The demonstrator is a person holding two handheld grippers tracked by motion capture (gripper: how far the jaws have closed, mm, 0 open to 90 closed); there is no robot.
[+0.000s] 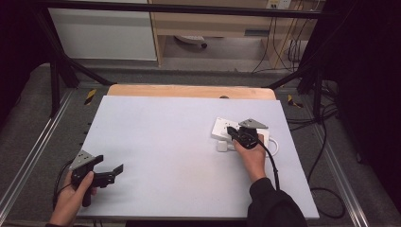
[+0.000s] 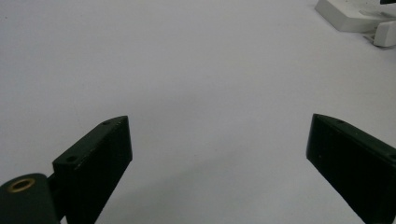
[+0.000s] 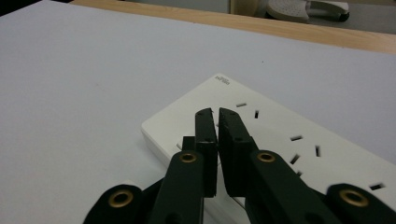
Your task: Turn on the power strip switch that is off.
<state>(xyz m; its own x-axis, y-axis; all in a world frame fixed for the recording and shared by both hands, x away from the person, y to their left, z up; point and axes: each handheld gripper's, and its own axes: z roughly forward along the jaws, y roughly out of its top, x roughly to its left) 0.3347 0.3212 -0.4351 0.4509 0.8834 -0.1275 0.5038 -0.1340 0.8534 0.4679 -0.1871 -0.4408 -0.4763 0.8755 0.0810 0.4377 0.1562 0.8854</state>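
The white plastic power strip is lying right of centre in the high view, beside a small white plug block. The right gripper is hovering over its near end, jaws almost closed on nothing; pressing a switch there likely wants a straight downward push. At lower left, the left gripper is resting wide open, empty.

The right gripper and the hand holding it cover much of the white plastic power strip in the high view. In the right gripper view, the strip's far end runs off the picture's right edge, and its small printed logo is too small to read.
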